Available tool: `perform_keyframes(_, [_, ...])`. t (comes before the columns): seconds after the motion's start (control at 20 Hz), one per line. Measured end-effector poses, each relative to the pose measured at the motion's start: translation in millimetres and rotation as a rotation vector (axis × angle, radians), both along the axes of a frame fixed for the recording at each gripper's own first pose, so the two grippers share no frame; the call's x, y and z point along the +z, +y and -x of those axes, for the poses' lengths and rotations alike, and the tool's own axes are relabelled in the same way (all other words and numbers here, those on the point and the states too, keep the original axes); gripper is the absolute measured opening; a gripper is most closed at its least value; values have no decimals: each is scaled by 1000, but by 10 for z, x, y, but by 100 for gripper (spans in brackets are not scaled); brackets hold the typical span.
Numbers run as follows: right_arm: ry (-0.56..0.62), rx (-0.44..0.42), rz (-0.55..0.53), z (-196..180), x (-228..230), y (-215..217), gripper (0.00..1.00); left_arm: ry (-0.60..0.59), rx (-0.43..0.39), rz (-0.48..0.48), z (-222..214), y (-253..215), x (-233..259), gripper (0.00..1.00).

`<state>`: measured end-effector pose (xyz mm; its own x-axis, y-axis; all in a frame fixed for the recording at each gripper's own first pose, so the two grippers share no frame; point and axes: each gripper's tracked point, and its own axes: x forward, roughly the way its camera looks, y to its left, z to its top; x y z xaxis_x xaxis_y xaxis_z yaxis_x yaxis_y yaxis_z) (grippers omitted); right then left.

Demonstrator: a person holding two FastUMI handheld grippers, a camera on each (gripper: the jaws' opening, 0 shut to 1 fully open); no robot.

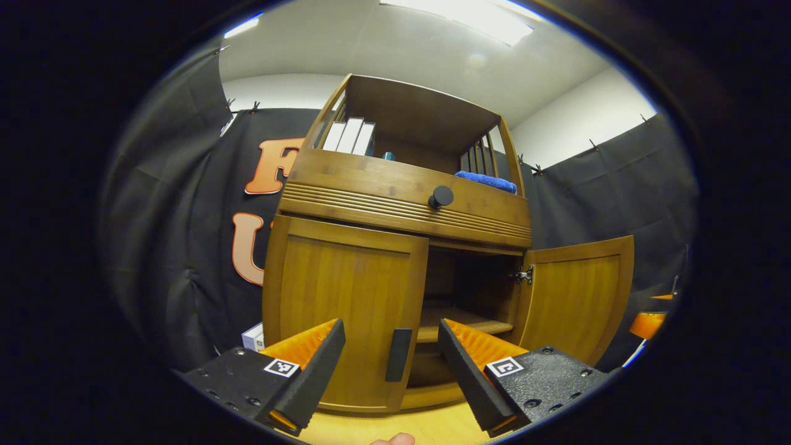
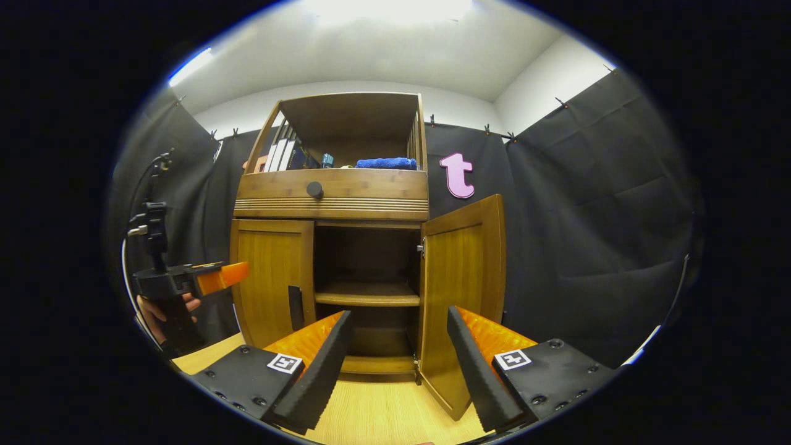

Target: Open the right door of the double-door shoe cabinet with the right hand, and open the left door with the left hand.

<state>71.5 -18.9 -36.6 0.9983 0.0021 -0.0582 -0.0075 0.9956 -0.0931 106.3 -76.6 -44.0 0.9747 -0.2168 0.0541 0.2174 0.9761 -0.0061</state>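
Ahead of the left gripper (image 1: 390,371), whose fingers stand spread and empty, the shoe cabinet's left door (image 1: 346,309) is closed, its dark handle (image 1: 398,354) standing between the fingertips but farther off. Beyond and to that gripper's right, the right door (image 1: 575,296) is swung wide open. From the right gripper (image 2: 398,364), likewise spread and holding nothing, the open door's edge (image 2: 460,290) lies just ahead, with bare inner shelves (image 2: 366,296) visible. Far to its left the other gripper (image 2: 222,277) is seen, held by a hand (image 2: 162,309).
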Motion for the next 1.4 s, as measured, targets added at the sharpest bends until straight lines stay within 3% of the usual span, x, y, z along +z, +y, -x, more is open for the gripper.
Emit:
perform_keyframes(0.2, [8, -14, -7, 36, -31, -56, 94, -6, -26, -18, -309, -226, -186, 92])
perform_keyframes(0.3, [23, -23, -12, 56, -85, -89, 100, -11, -13, -61, -398, -228, -331, 92])
perform_keyframes(0.45, [40, -37, -14, 103, -131, -148, 100, -2, 0, -100, -637, -300, -560, 92])
perform_keyframes(0.8, [42, -66, 4, 225, -107, -250, 98, 117, 66, -97, -1096, -232, -1149, 92])
perform_keyframes(1.4, [59, -39, 2, 318, -172, -102, 98, 175, 156, -96, -1294, -39, -1527, 99])
